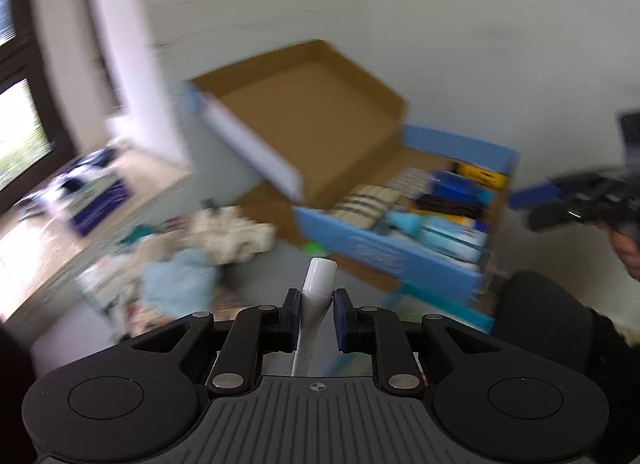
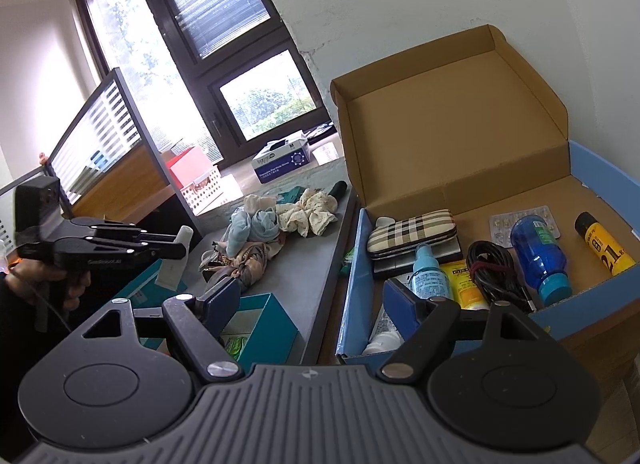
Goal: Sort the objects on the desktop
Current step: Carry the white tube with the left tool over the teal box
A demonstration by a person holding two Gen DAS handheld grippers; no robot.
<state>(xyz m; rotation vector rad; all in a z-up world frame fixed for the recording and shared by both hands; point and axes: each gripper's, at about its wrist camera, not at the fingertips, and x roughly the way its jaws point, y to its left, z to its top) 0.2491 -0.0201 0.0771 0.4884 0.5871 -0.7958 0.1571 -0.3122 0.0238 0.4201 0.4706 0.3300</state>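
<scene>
My left gripper (image 1: 316,306) is shut on a white tube (image 1: 316,284), cap pointing forward, held in the air; the view is blurred. It also shows in the right wrist view (image 2: 180,250) at the left, with the tube (image 2: 176,260) upright in it. My right gripper (image 2: 310,300) is open and empty, above the gap between the grey desk (image 2: 300,260) and the blue cardboard box (image 2: 592,162). The box (image 1: 384,252) holds a plaid case (image 2: 412,234), a blue bottle (image 2: 538,252), a yellow tube (image 2: 604,244), a black cable (image 2: 496,270), a spray bottle (image 2: 430,274) and a pill blister (image 2: 520,220).
A pile of cloth items (image 2: 272,228) lies on the desk. An open teal box (image 2: 264,324) sits near my right gripper. The box lid (image 2: 448,116) stands upright against the wall. A glove box (image 2: 282,160) and a white basket (image 2: 200,184) stand by the window.
</scene>
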